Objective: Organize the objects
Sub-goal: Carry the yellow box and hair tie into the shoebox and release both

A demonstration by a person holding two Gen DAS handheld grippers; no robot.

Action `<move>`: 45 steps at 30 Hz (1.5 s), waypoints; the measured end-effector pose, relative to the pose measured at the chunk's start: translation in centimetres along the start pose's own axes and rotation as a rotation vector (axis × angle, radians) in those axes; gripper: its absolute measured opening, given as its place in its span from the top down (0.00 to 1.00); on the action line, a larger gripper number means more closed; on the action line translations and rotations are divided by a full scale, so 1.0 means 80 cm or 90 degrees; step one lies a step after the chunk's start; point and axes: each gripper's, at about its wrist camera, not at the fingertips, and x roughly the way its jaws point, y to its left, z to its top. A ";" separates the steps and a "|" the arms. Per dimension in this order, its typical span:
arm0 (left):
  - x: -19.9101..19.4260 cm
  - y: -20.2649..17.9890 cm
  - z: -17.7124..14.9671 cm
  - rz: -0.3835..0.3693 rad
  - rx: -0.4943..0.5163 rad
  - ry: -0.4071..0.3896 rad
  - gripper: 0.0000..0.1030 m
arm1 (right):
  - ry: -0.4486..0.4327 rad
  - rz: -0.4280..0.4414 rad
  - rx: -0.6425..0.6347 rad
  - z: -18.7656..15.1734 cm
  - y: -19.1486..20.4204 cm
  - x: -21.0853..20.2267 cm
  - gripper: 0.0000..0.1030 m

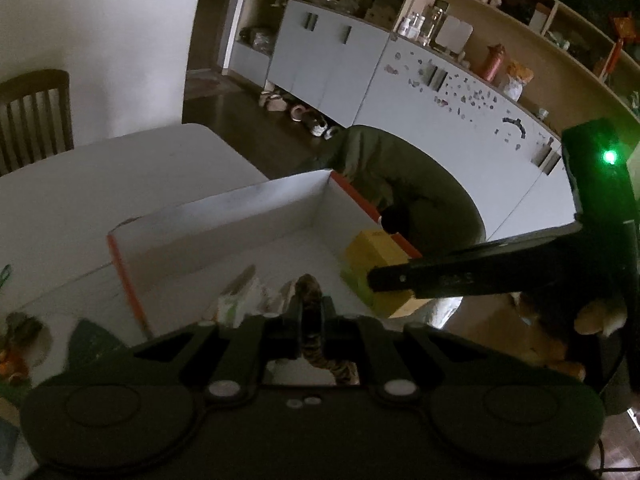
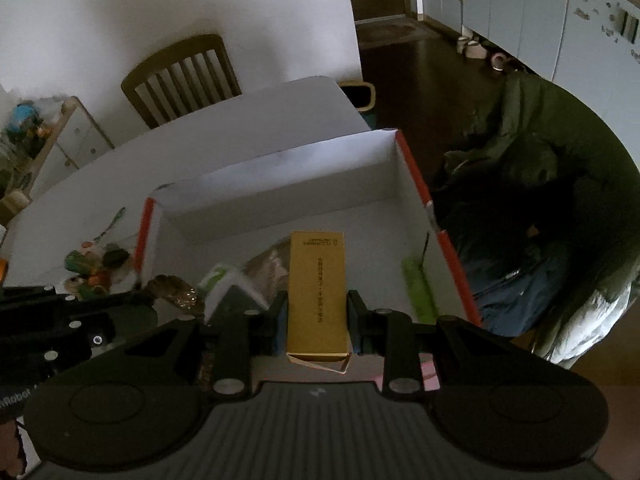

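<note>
A white cardboard box with orange edges [image 1: 224, 220] [image 2: 280, 176] stands open on the white table. My left gripper [image 1: 310, 320] is shut on a brown striped hair scrunchie [image 1: 308, 288], held over the box's near side; it also shows in the right wrist view [image 2: 172, 290]. My right gripper [image 2: 318, 312] is shut on a long yellow carton [image 2: 318, 292], held over the box; the carton shows in the left wrist view [image 1: 372, 248]. A white-green pack [image 1: 240, 300] [image 2: 224, 284] and a green flat item [image 2: 418, 284] lie in the box.
The white table [image 1: 80, 184] [image 2: 200, 148] carries small colourful clutter at the left [image 2: 96, 268]. A wooden chair [image 2: 180, 76] stands behind it. Dark green clothing [image 2: 540, 152] is heaped to the right of the box. Cabinets line the far wall [image 1: 400, 80].
</note>
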 end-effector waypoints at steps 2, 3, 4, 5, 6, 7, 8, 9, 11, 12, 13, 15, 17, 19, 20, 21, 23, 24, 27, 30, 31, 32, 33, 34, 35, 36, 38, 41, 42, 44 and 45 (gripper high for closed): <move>0.015 -0.003 0.006 -0.001 -0.006 0.004 0.94 | 0.004 -0.004 -0.004 0.007 -0.007 0.011 0.72; 0.023 -0.004 0.008 -0.002 -0.012 0.009 0.95 | 0.007 -0.007 -0.011 0.012 -0.010 0.018 0.72; 0.030 -0.003 0.008 -0.006 -0.019 0.014 0.94 | 0.009 -0.009 -0.018 0.015 -0.012 0.024 0.72; 0.037 -0.004 0.008 -0.008 -0.025 0.020 0.94 | 0.012 -0.014 -0.020 0.019 -0.014 0.031 0.72; 0.047 -0.005 0.008 -0.007 -0.031 0.028 0.94 | 0.016 -0.017 -0.022 0.022 -0.015 0.038 0.72; 0.054 -0.006 0.006 -0.007 -0.034 0.034 0.94 | 0.022 -0.017 -0.027 0.026 -0.017 0.046 0.72; 0.063 -0.006 0.005 -0.008 -0.038 0.041 0.94 | 0.027 -0.018 -0.028 0.029 -0.020 0.054 0.72; 0.069 -0.005 0.003 -0.009 -0.041 0.047 0.94 | 0.034 -0.020 -0.024 0.032 -0.023 0.062 0.72; 0.083 -0.003 -0.001 -0.011 -0.046 0.055 0.94 | 0.050 -0.016 -0.021 0.036 -0.027 0.079 0.72; 0.089 -0.001 -0.004 -0.009 -0.046 0.062 0.94 | 0.055 -0.016 -0.019 0.037 -0.029 0.086 0.72; 0.094 0.000 -0.006 -0.006 -0.045 0.068 0.95 | 0.061 -0.018 -0.021 0.038 -0.029 0.093 0.72; 0.106 0.002 -0.009 0.003 -0.046 0.079 0.94 | 0.071 -0.020 -0.036 0.039 -0.026 0.105 0.72; 0.114 0.003 -0.009 0.012 -0.043 0.088 0.94 | 0.083 -0.028 -0.048 0.040 -0.024 0.118 0.72; 0.120 0.002 -0.010 0.021 -0.037 0.095 0.94 | 0.093 -0.035 -0.052 0.042 -0.023 0.129 0.72; 0.123 0.002 -0.010 0.022 -0.035 0.101 0.94 | 0.095 -0.040 -0.053 0.043 -0.023 0.134 0.72; 0.126 0.001 -0.008 0.024 -0.033 0.107 0.94 | 0.098 -0.044 -0.055 0.044 -0.022 0.138 0.72; 0.133 0.000 -0.009 0.030 -0.028 0.119 0.94 | 0.106 -0.047 -0.060 0.045 -0.021 0.145 0.72; 0.138 0.001 -0.009 0.030 -0.026 0.128 0.94 | 0.110 -0.048 -0.063 0.045 -0.020 0.148 0.72; 0.147 0.001 -0.011 0.042 -0.018 0.146 0.94 | 0.119 -0.054 -0.075 0.043 -0.019 0.156 0.72; 0.155 0.001 -0.012 0.047 -0.010 0.163 0.94 | 0.127 -0.052 -0.080 0.041 -0.020 0.163 0.72; 0.156 0.000 -0.012 0.049 -0.007 0.168 0.94 | 0.130 -0.054 -0.083 0.040 -0.019 0.165 0.72; 0.158 0.000 -0.013 0.053 -0.003 0.173 0.94 | 0.133 -0.055 -0.084 0.040 -0.018 0.167 0.72; 0.160 -0.001 -0.013 0.057 0.002 0.180 0.94 | 0.136 -0.055 -0.086 0.040 -0.016 0.169 0.72; 0.164 -0.001 -0.012 0.059 0.003 0.186 0.93 | 0.138 -0.056 -0.088 0.040 -0.015 0.170 0.72; 0.167 -0.001 -0.013 0.060 0.003 0.194 0.91 | 0.139 -0.058 -0.091 0.040 -0.014 0.171 0.72; 0.169 0.000 -0.014 0.064 0.003 0.201 0.91 | 0.140 -0.059 -0.093 0.040 -0.013 0.173 0.72; 0.173 0.001 -0.015 0.071 0.003 0.211 0.90 | 0.140 -0.057 -0.092 0.041 -0.014 0.174 0.72; 0.177 0.003 -0.017 0.071 0.001 0.219 0.89 | 0.140 -0.051 -0.079 0.043 -0.019 0.176 0.71; 0.178 0.004 -0.017 0.072 -0.001 0.221 0.87 | 0.139 -0.050 -0.078 0.043 -0.020 0.177 0.71; 0.180 0.005 -0.017 0.073 -0.005 0.227 0.84 | 0.138 -0.048 -0.075 0.043 -0.020 0.177 0.71; 0.181 0.006 -0.017 0.071 -0.008 0.228 0.84 | 0.137 -0.046 -0.074 0.043 -0.020 0.176 0.71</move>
